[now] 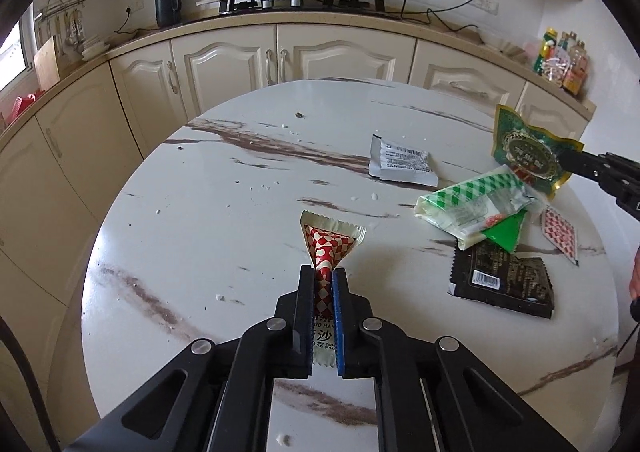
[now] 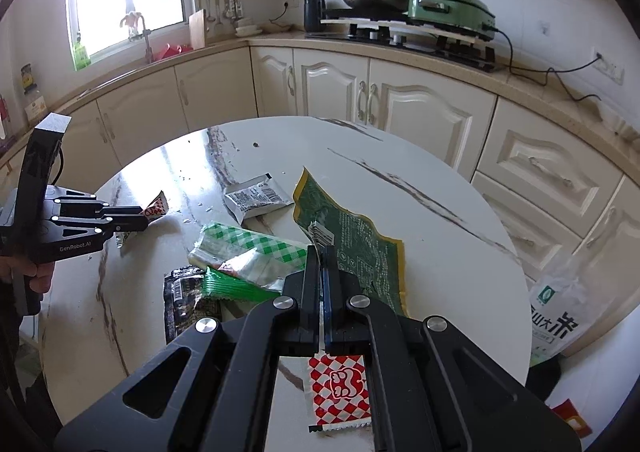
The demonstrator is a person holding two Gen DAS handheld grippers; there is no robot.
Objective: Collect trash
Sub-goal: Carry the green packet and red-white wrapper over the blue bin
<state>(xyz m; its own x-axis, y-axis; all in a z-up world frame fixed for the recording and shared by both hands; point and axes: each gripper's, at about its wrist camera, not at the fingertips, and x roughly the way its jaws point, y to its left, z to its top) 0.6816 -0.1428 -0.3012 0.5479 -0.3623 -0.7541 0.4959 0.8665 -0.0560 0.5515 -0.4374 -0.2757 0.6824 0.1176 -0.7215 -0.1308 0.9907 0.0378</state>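
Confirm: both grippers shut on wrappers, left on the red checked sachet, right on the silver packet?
Not quite. The right gripper is shut on the green bag, per the right wrist view; the silver packet lies on the table. Left gripper is right.

Both tools — left (image 1: 322, 272), right (image 2: 323, 252) — clamped

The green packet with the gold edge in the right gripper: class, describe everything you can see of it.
The green packet is a flat, crinkled foil-like pouch, dark green with a gold border, torn open along one end. One face carries a round gold-and-red emblem, the other fine white print and a barcode. The right gripper is shut on its lower edge and holds it above the round marble table. It stands tilted, apart from the other wrappers.
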